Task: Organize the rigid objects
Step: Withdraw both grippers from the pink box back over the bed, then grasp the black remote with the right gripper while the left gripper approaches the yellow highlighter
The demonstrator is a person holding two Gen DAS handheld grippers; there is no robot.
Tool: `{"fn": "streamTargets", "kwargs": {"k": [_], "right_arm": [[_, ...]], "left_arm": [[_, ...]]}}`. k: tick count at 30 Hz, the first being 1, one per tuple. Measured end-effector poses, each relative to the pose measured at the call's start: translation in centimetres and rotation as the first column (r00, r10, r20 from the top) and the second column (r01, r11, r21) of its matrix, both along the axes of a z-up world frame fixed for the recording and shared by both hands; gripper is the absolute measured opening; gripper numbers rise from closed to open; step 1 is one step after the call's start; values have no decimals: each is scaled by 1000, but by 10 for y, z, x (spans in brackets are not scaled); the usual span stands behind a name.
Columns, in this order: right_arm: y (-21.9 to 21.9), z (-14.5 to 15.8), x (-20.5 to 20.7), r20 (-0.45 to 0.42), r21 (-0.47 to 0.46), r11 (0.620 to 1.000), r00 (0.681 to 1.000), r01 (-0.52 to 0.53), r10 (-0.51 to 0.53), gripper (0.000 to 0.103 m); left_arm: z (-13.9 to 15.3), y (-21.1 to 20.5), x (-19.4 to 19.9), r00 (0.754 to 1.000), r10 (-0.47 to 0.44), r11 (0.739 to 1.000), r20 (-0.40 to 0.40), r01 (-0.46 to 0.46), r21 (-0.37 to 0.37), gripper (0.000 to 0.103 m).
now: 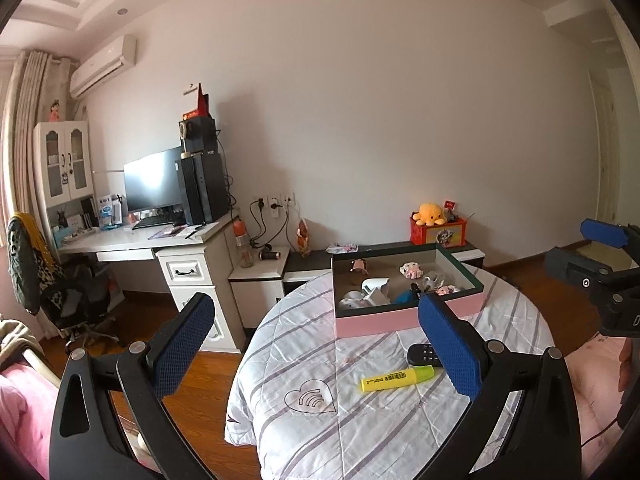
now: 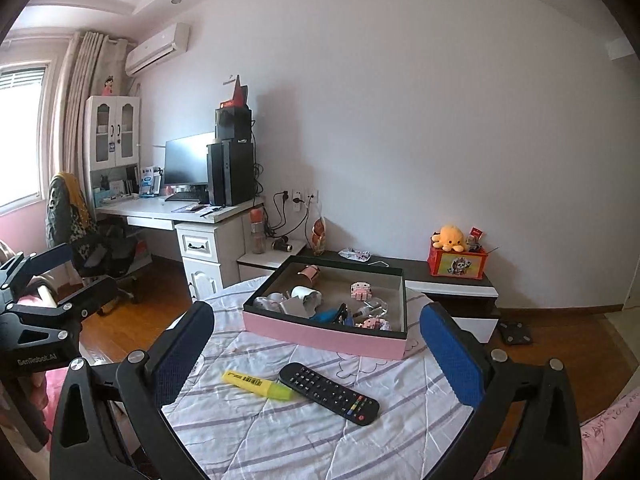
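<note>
Pink box [image 2: 320, 336]; yellow highlighter [image 2: 258, 384]; black remote [image 2: 328, 394]; white quilt [image 2: 280, 440], grey stripes.

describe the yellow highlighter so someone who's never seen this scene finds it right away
Start at the round table with the striped quilted cover, then the pink-sided box on it. On the cover in front of that box lie two loose items side by side: the yellow highlighter and a black remote control. The highlighter is the bright yellow one with a barcode label on its side.

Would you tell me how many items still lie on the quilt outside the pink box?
2: the yellow highlighter and, touching its cap end, the black remote, both in front of the pink box.
</note>
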State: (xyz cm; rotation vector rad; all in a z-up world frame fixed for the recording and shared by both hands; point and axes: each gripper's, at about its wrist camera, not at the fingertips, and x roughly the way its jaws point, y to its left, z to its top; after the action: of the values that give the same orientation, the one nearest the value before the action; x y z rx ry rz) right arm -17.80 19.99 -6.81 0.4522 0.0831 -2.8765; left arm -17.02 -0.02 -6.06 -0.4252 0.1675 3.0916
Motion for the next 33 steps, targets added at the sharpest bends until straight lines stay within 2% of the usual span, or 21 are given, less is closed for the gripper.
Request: {"fn": "streamTargets", "kwargs": {"k": [13,23,30,33], "right_arm": [[-3,-1,6,-1,8,1000,1000,-14,14,103],[-5,-12,-12,38,10,999,999,-34,33,103],[-4,-32,-37,106,18,999,994,-43,41,103],[-1,-55,-60,199,41,998,979,-48,39,103]], "left_arm": [[-1,-8,6,1000,21,1000,-5,-21,19,103],[-10,-10,-11,996,81,997,21,-81,-13,103],[-32,-12,-41,991,94,995,100,-91,-35,103],[-53,-3,-60,985,40,998,170,-33,-46,103]]}}
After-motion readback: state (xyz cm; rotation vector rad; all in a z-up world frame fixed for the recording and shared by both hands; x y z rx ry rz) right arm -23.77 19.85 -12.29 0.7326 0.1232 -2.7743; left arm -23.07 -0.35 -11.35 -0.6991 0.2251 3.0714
